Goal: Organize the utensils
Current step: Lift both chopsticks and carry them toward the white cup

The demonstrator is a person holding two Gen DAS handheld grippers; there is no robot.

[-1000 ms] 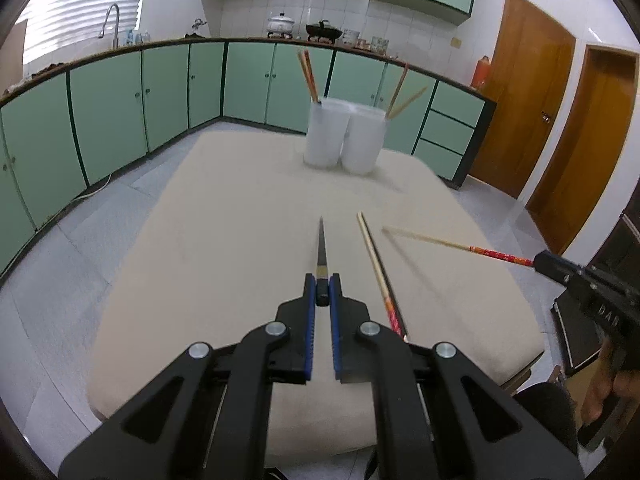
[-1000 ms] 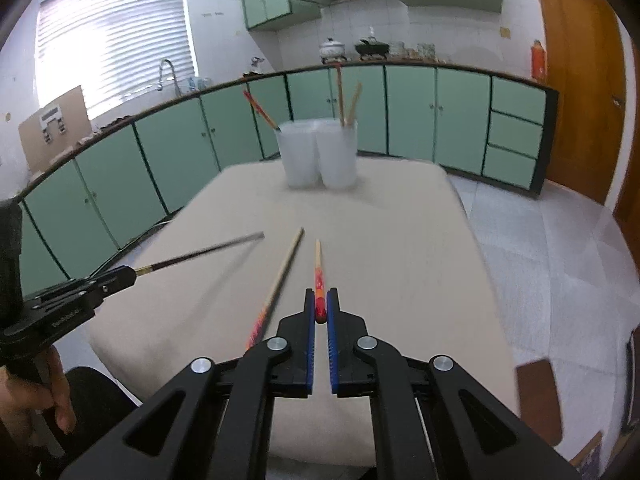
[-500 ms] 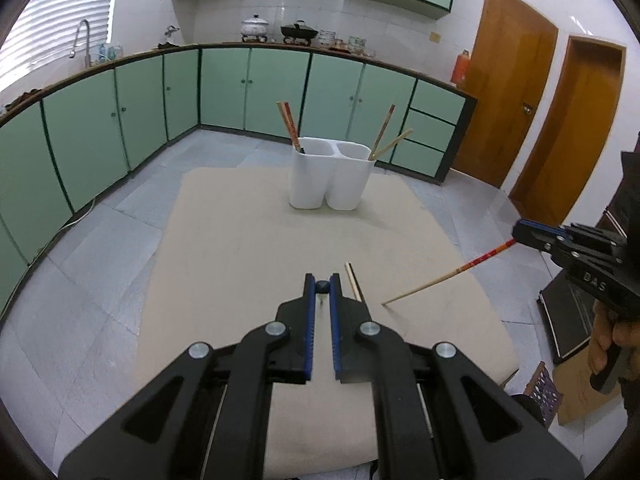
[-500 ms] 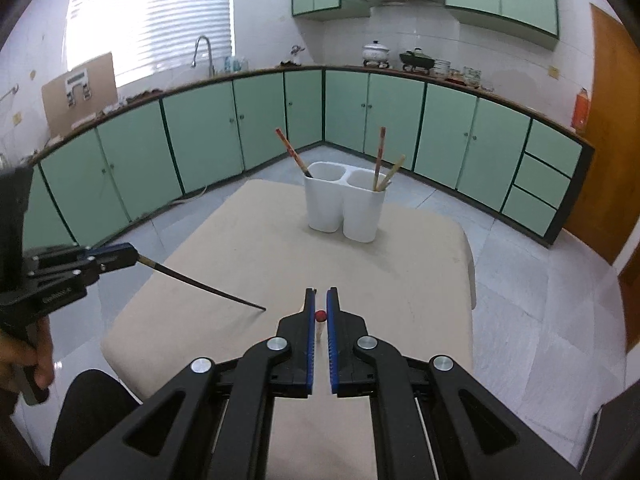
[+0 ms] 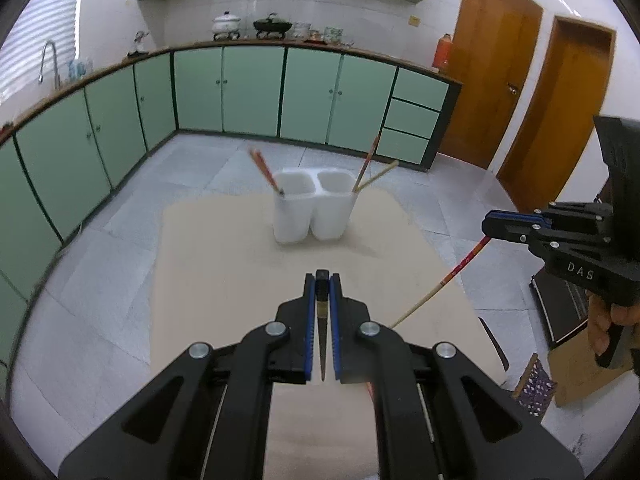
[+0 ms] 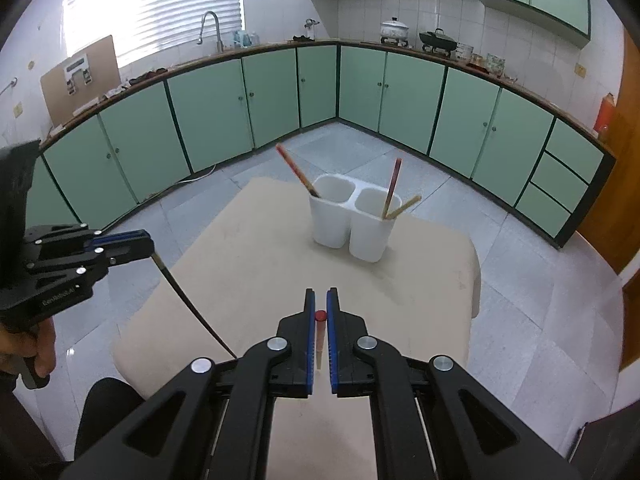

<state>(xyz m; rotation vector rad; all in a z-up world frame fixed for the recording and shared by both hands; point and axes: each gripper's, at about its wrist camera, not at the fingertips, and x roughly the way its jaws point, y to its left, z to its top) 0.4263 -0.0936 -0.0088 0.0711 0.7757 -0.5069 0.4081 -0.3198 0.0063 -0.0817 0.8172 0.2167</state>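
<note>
a green-cabinet kitchen; mid-frame on the beige table (image 5: 192, 264) stood the white holder (image 5: 312, 216). the left gripper (image 5: 322, 276) clamped a dark chopstick (image 6: 188, 296) and the right gripper (image 6: 320, 300) a red-tipped chopstick (image 5: 452, 276), tips hanging down, likely for dropping in.

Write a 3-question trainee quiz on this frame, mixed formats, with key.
1. True or false: the left tool is shut on a black chopstick.
2. Multiple choice: the chopstick in the right tool has a top end that is A) red, B) green, C) white.
3. Fill in: the white holder on the table has ___ compartments.

Key
1. True. Its pads clamp the dark stick.
2. A. The red-topped chopstick sits between the blue pads.
3. Two. The one on the left in the right wrist view shows one stick; the other shows two.
</note>
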